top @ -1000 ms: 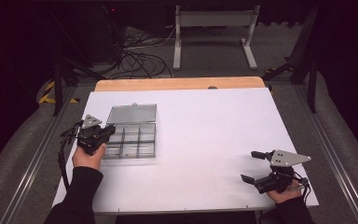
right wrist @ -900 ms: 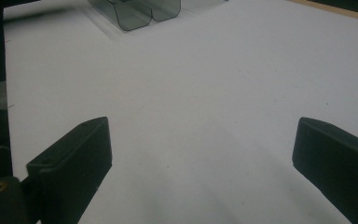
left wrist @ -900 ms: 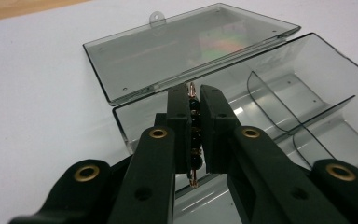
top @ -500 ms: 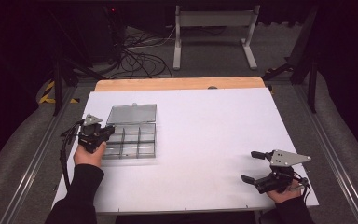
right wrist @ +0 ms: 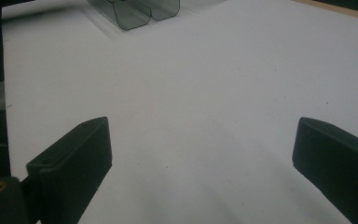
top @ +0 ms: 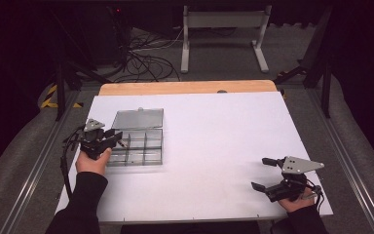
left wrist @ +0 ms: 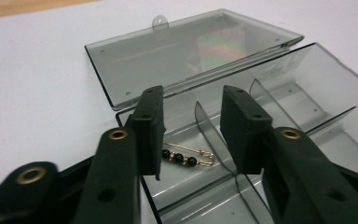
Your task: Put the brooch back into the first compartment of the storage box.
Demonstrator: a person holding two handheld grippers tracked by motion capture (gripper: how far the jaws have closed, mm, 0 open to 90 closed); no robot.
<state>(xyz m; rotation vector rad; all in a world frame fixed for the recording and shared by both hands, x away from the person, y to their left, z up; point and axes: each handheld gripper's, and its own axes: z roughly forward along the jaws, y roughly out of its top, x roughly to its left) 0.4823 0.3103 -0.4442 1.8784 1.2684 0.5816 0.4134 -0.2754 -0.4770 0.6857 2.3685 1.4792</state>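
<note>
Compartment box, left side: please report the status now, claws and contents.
Left claw open above the compartment box, holding nothing. Beaded pin lies in a corner compartment, lid folded back. Right claw open, away from the box. Nothing blocks.

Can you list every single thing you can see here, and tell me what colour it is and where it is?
Compartment box: one, clear smoky grey plastic, left part of the table, lid open and lying flat behind it.
Beaded pin: one, gold with three black beads, in a corner compartment of the box.
Table: one, white top with a wooden strip at the far edge.
Cables: a tangle, black, on the floor beyond the table.
Metal stand: one, pale grey, on the floor behind the table.
Left claw: one, black, open, poised above the pin.
Right claw: one, black, open wide, over bare table at the near right.
</note>
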